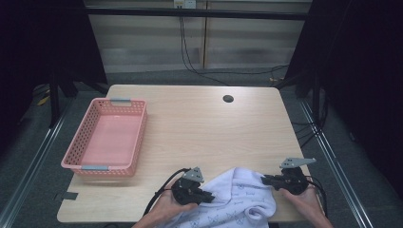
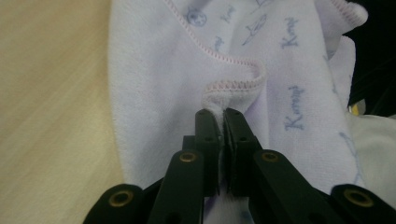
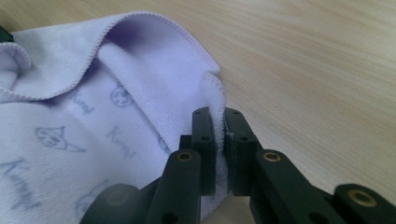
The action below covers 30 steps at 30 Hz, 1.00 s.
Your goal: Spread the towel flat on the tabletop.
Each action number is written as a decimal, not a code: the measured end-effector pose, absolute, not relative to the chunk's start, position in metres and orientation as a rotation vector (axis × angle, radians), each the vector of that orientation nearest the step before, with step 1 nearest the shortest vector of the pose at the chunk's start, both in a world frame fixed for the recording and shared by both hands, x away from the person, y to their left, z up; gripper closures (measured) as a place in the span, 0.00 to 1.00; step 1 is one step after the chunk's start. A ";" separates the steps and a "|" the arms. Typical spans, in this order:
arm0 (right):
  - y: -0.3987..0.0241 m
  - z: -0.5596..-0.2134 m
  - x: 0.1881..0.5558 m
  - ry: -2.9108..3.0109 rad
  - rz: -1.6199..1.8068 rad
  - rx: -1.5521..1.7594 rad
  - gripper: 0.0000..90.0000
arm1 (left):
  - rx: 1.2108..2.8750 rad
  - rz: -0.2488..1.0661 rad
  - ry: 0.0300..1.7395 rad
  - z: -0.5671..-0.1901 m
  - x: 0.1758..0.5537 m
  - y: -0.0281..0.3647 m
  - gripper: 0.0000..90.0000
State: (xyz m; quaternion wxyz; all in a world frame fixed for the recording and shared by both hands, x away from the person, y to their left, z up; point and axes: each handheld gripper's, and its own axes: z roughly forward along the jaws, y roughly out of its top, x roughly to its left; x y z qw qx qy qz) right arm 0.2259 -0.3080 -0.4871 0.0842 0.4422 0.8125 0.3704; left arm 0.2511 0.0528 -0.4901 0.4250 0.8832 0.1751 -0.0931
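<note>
A white towel [image 1: 240, 199] with small blue prints lies bunched at the table's front edge, part of it hanging over. My left gripper [image 1: 210, 196] pinches its left side; in the left gripper view the stitched hem of the towel [image 2: 280, 84] is clamped between the closed jaws of the left gripper [image 2: 220, 112]. My right gripper [image 1: 264, 180] holds the towel's right edge; in the right gripper view a fold of the towel [image 3: 116, 93] sits squeezed in the right gripper [image 3: 218, 112]. A hand holds each gripper from below.
A pink perforated basket [image 1: 76, 159] stands on the left side of the wooden table [image 1: 199, 128]. A round cable hole [image 1: 228, 99] lies near the far edge. Cables run across the floor behind the table.
</note>
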 end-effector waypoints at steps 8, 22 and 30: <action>-0.325 -0.457 0.238 2.205 1.280 1.308 0.94 | 2.011 -0.029 0.553 -0.443 0.285 0.090 0.96; -0.341 -0.395 0.278 1.974 1.395 1.254 0.94 | 1.829 0.273 0.725 -0.381 0.341 0.145 0.96; -0.333 -0.368 0.322 1.966 1.384 1.214 0.94 | 1.815 0.329 0.771 -0.356 0.386 0.149 0.96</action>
